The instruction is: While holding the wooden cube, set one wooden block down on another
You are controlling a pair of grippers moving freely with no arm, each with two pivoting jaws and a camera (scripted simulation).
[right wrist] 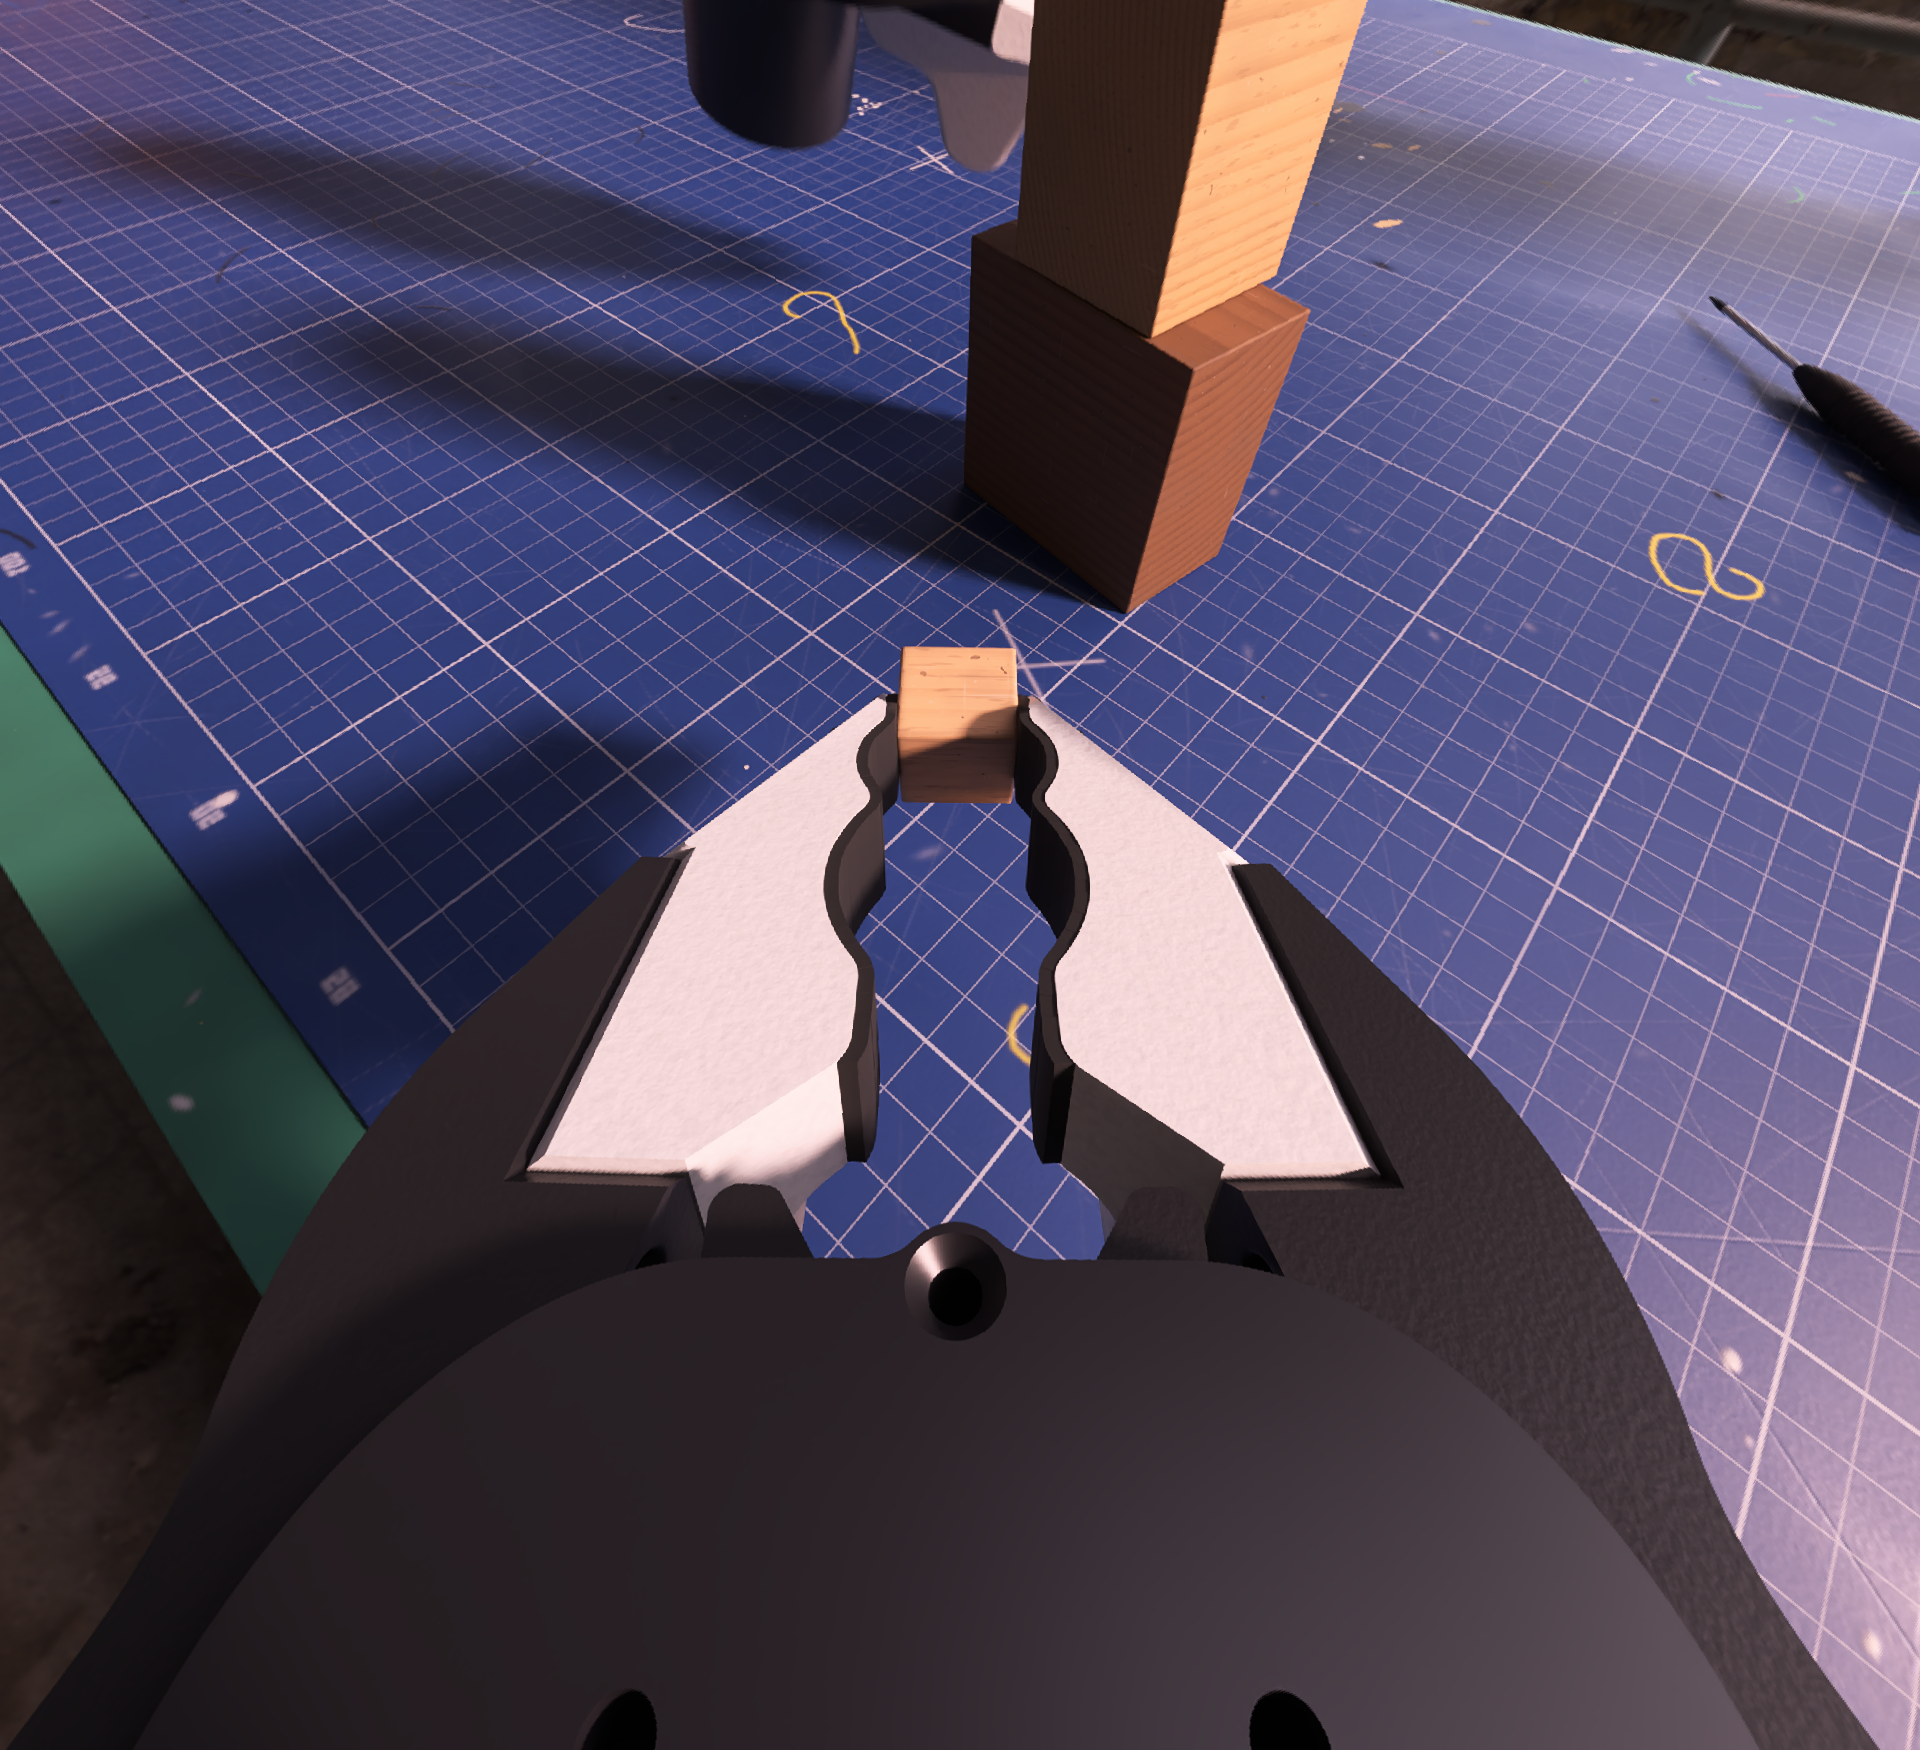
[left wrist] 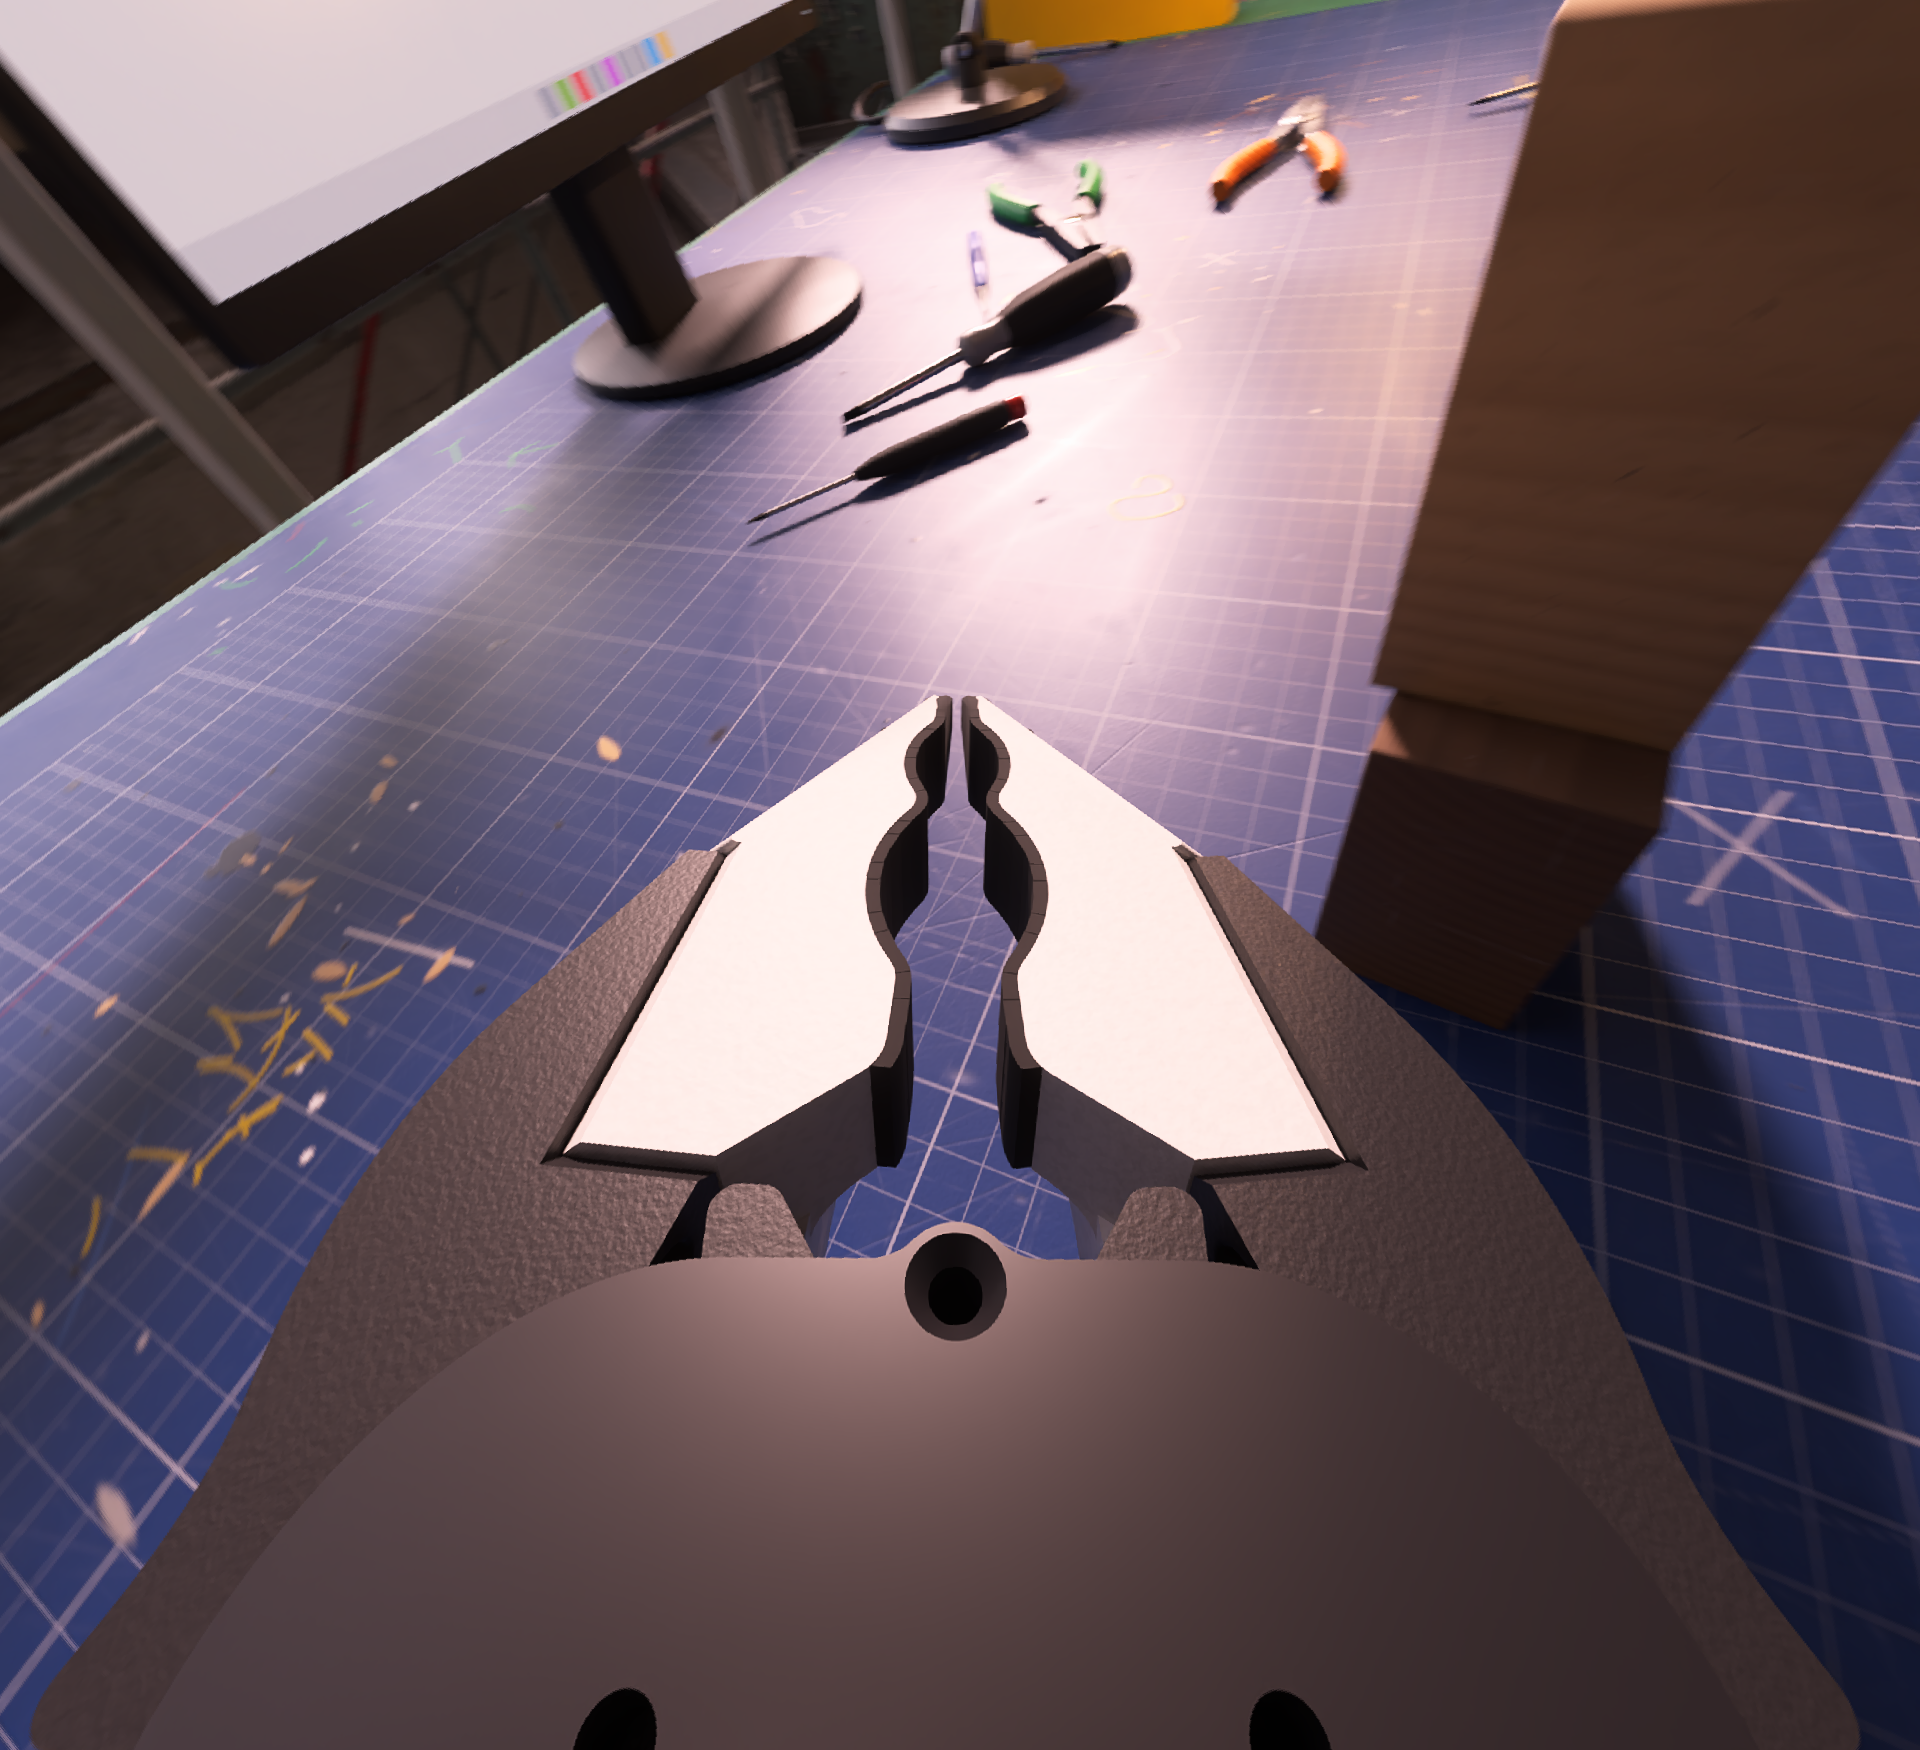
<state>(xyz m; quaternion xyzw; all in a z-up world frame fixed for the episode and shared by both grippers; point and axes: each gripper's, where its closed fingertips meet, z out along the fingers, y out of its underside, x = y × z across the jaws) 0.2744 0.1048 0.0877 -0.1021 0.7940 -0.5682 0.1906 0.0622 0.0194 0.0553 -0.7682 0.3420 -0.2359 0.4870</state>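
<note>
Wooden cube (right wrist: 956, 724) pinched in right tool (right wrist: 956, 713); left tool (left wrist: 956, 708) pressed together, empty.

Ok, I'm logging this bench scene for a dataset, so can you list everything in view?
Cutting mat: one, blue with a white grid, covers the bench.
Dark wooden block: one, brown, stands on the mat.
Tall wooden block: one, pale, stands on the dark block.
Wooden cube: one, pale, held between the right fingers.
Monitor: one, white screen, black stand, far left.
Screwdrivers: two, black, mid-mat.
Pliers: one, orange handles, far side.
Green-handled tool: one, by the screwdrivers.
Lamp base: one, black, far edge.
Left gripper: shut, empty.
Right gripper: shut on the cube.
</note>
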